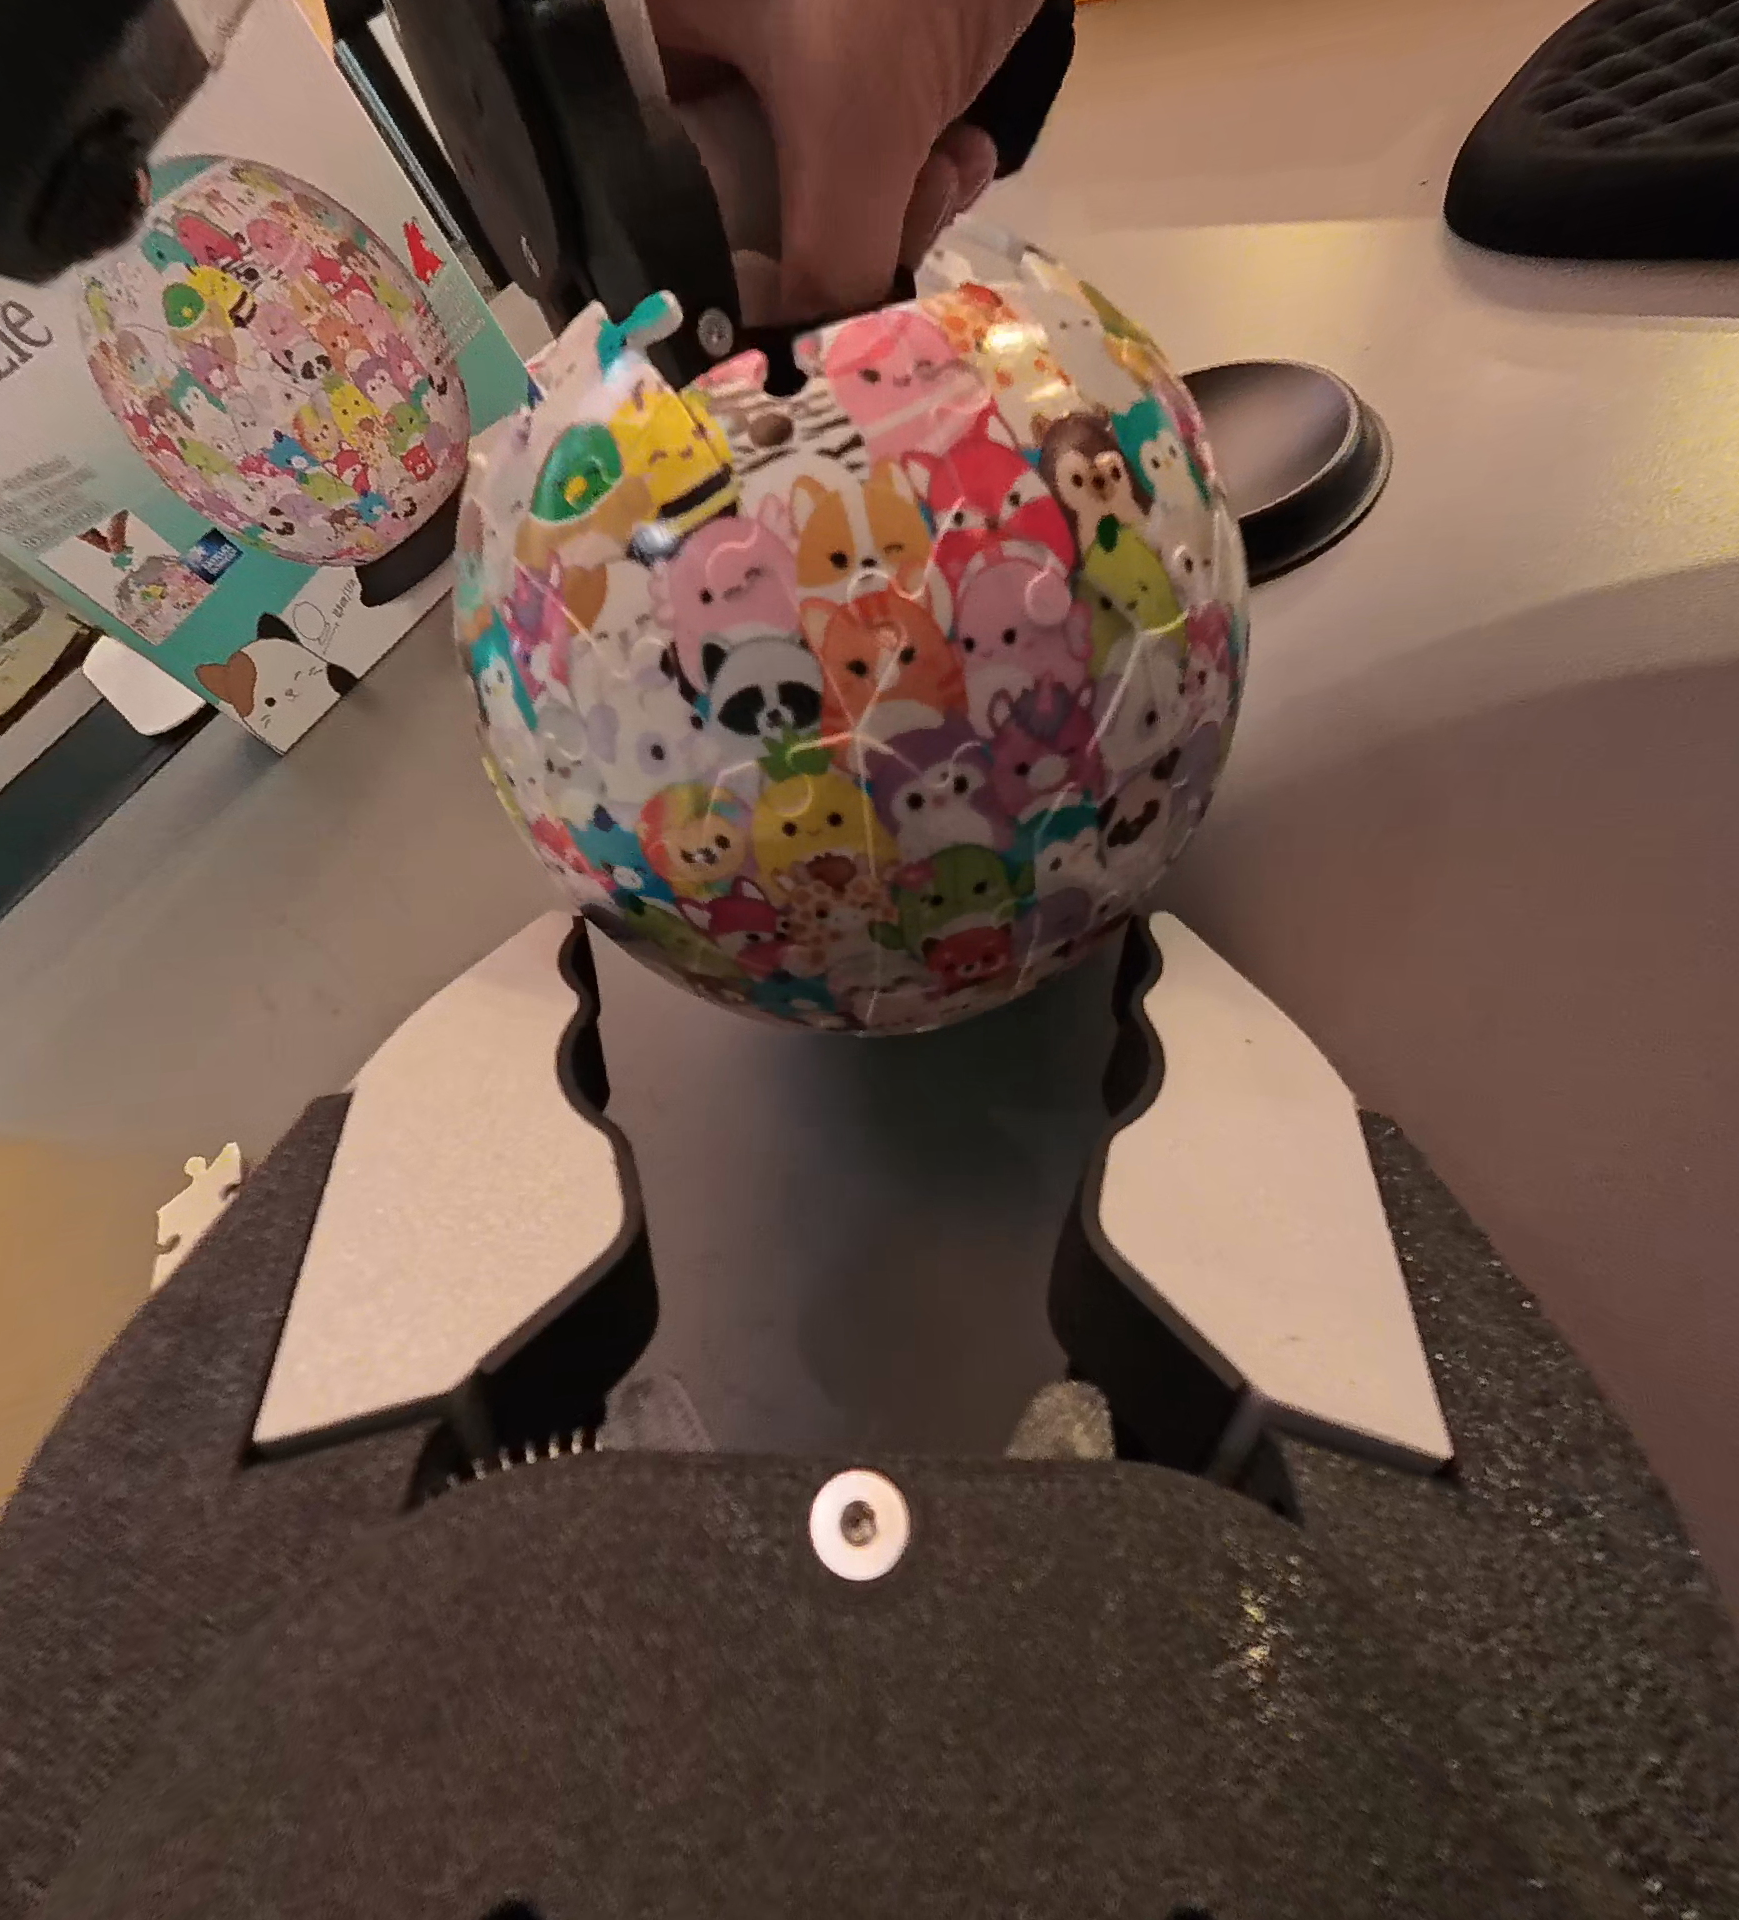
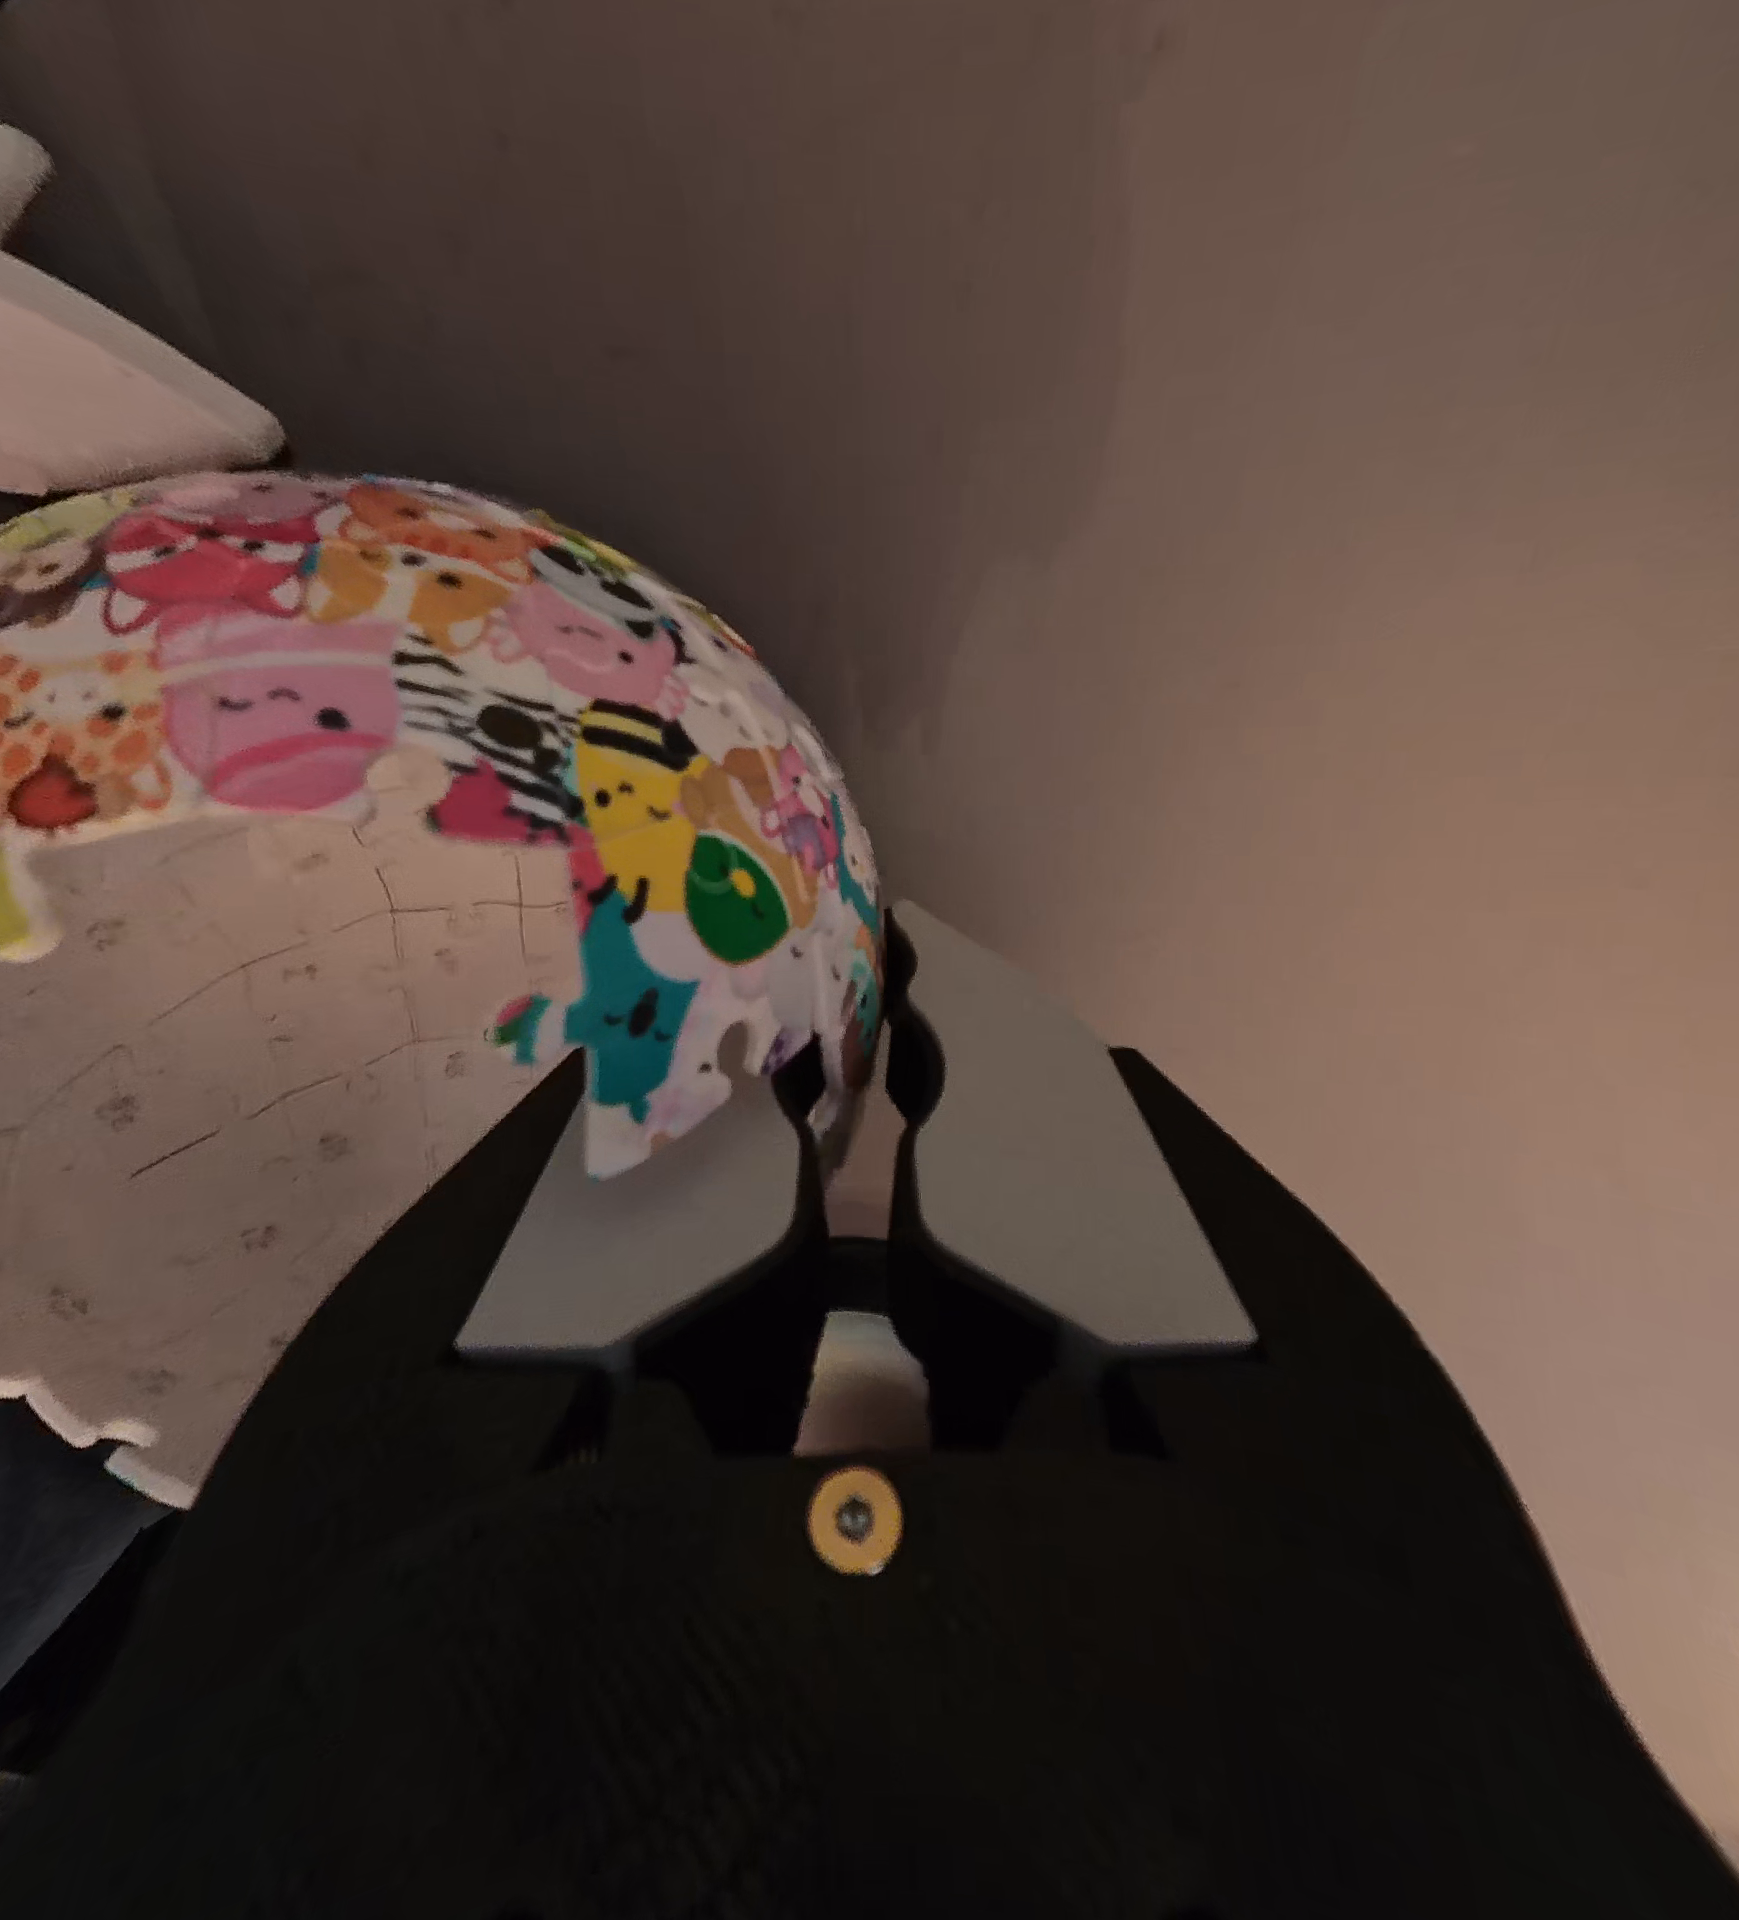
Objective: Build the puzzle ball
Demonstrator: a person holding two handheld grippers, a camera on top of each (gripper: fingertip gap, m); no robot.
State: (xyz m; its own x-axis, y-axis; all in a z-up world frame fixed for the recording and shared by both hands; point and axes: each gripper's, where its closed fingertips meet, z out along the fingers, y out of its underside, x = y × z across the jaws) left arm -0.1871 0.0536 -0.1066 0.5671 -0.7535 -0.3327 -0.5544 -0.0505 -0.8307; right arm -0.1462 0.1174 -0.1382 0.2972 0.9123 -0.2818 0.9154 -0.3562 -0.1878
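The puzzle ball (image 1: pixel 844 675) is a partly built sphere printed with colourful cartoon animals, and its top is open. My left gripper (image 1: pixel 865 935) is open wide, with its fingertips (image 1: pixel 584 945) against the ball's lower sides. My right gripper (image 1: pixel 719 332), held by a hand, reaches down to the ball's top rim. In the right wrist view the right gripper (image 2: pixel 849 1029) is shut on the rim of the ball (image 2: pixel 325 727), by a teal printed piece (image 2: pixel 626 1018). The ball's plain white inside (image 2: pixel 169 1091) shows. A left finger (image 2: pixel 65 395) shows beyond the ball.
The puzzle's box (image 1: pixel 221 416) stands at the back left on the grey table (image 1: pixel 1467 727). A black round stand (image 1: pixel 1291 447) lies behind the ball on the right. A black quilted pad (image 1: pixel 1654 125) is at the far right. A loose white piece (image 1: pixel 200 1195) lies by my left finger. Across from one pair of fingers to the other is roughly 9 cm.
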